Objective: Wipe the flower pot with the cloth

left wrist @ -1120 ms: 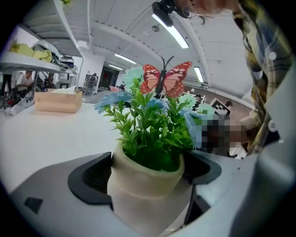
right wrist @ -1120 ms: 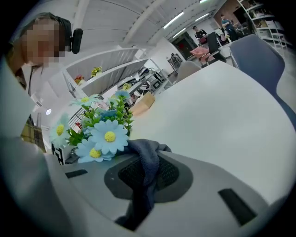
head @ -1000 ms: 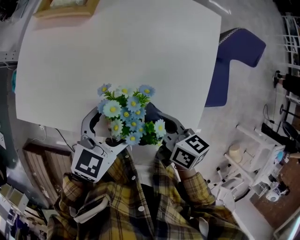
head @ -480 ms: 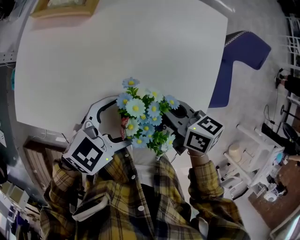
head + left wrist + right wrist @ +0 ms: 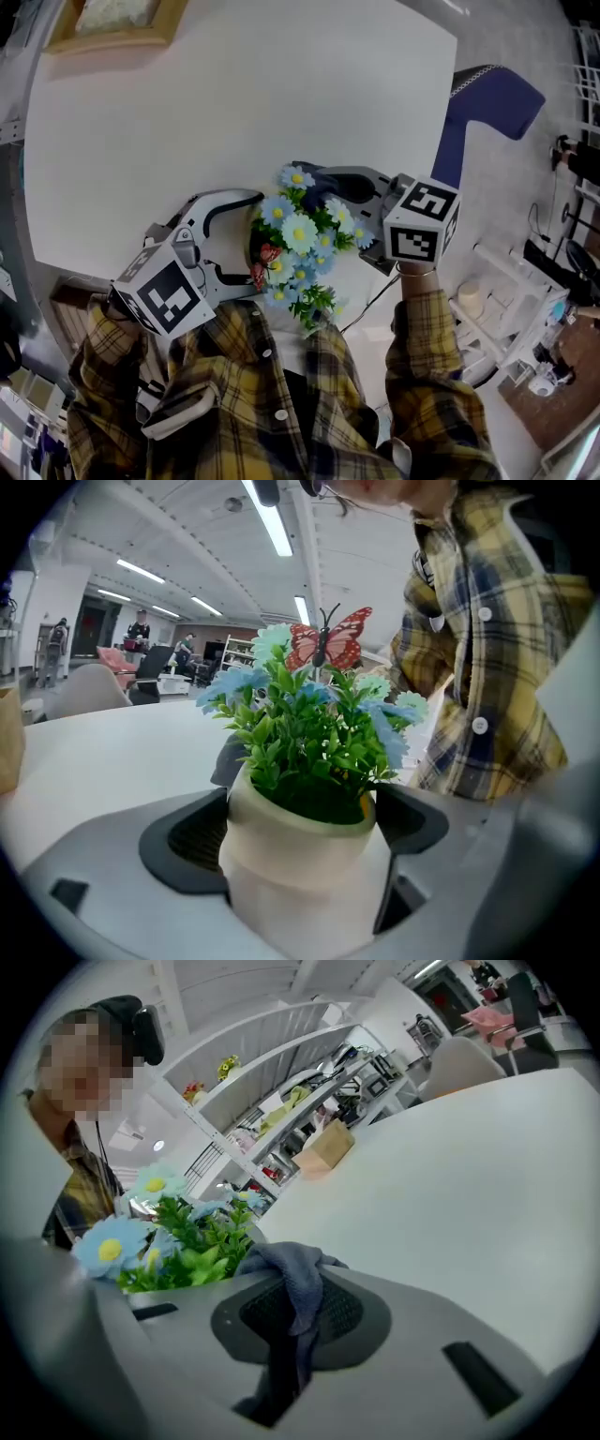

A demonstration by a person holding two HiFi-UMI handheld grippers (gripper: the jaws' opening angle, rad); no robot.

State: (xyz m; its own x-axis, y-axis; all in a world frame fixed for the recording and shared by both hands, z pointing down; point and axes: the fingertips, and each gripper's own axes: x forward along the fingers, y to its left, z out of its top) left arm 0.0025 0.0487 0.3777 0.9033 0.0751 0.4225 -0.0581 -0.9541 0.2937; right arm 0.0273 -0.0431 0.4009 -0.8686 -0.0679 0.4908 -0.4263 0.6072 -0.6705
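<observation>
A cream flower pot [image 5: 286, 860] of green leaves, blue flowers [image 5: 298, 234] and a red butterfly pick [image 5: 328, 641] stands upright between the jaws of my left gripper [image 5: 295, 827], which is shut on its sides. In the head view the left gripper [image 5: 253, 242] reaches in from the lower left, and the blooms hide the pot. My right gripper [image 5: 323, 190] comes from the right, just behind the flowers, shut on a grey-blue cloth [image 5: 292, 1274]. The cloth bunches out past the right gripper [image 5: 281, 1321], right next to the leaves [image 5: 187, 1241].
The white table [image 5: 234, 94] stretches away beyond the pot, and its near edge runs under my hands. A wooden frame [image 5: 112, 23] lies at the far left corner. A dark blue chair [image 5: 483, 103] stands off the table's right side. A cable [image 5: 367, 302] trails under the flowers.
Both grippers and the pot have shifted right and farther over the table. The right gripper with the cloth has swung round from the near right to behind the flowers.
</observation>
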